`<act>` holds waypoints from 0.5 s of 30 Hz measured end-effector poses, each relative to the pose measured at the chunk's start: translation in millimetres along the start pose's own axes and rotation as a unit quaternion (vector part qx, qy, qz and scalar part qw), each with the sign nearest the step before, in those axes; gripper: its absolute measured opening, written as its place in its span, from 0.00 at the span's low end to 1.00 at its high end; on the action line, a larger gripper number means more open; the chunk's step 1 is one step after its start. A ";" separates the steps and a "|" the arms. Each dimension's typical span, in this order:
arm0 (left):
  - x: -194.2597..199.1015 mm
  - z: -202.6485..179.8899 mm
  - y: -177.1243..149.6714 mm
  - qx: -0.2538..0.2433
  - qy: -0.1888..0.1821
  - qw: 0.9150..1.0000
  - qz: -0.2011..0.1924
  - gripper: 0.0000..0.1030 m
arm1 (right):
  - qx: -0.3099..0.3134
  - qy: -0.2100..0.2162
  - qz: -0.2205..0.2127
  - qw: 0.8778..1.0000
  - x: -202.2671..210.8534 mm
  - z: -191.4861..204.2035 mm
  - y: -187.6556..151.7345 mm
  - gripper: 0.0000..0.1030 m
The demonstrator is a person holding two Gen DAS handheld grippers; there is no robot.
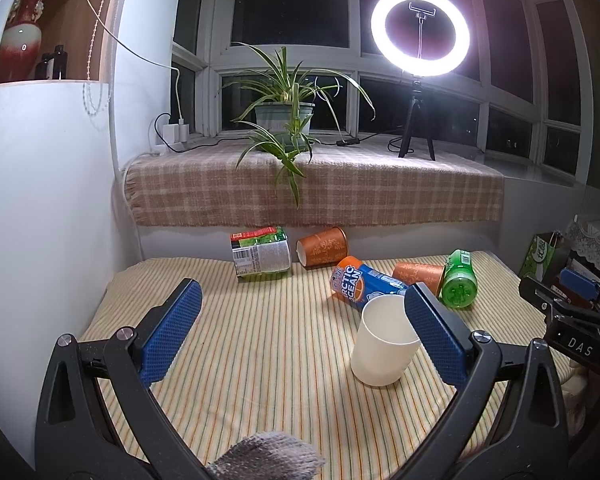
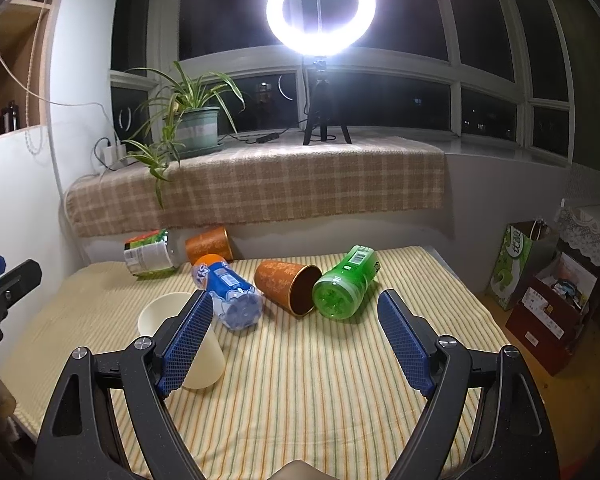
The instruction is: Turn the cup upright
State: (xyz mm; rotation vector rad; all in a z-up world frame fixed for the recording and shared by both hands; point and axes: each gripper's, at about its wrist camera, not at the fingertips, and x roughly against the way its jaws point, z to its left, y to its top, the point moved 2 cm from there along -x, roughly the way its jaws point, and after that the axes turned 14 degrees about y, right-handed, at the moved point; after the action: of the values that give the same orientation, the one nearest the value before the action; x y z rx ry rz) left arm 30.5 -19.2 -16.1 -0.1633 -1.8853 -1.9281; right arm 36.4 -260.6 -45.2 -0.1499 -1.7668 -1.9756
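Note:
A cream plastic cup (image 1: 382, 344) stands upright on the striped tablecloth, mouth up; in the right wrist view it (image 2: 204, 354) is partly hidden behind my right gripper's left finger. My left gripper (image 1: 302, 328) is open and empty, its right pad (image 1: 434, 332) just beside the cup's rim. My right gripper (image 2: 294, 336) is open and empty above the cloth. Two orange patterned cups lie on their sides: one near the middle (image 1: 418, 274) (image 2: 288, 286), one at the back (image 1: 322, 246) (image 2: 210, 244).
A blue Arctic Ocean bottle (image 1: 364, 284) (image 2: 228, 294), a green bottle (image 1: 458, 280) (image 2: 344, 284) and a labelled bottle (image 1: 260, 254) (image 2: 150, 254) lie on the table. A checked-cloth ledge (image 1: 320, 184) holds a plant and ring light. Boxes (image 2: 548, 312) stand right of the table.

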 end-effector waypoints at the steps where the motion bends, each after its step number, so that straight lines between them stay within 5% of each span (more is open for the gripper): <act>1: 1.0 0.1 -0.7 0.000 0.000 1.000 0.001 1.00 | -0.001 0.001 0.001 1.000 -0.2 -0.1 -0.1 0.82; 15: 1.4 0.0 -1.2 0.000 0.000 1.000 0.000 1.00 | -0.005 0.003 0.005 1.000 -0.5 -1.3 -1.3 0.82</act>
State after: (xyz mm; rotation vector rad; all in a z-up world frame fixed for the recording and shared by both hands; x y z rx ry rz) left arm 28.8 -19.6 -16.7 -0.1629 -1.8855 -1.9276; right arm 36.5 -261.7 -46.8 -0.1554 -1.7495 -1.9774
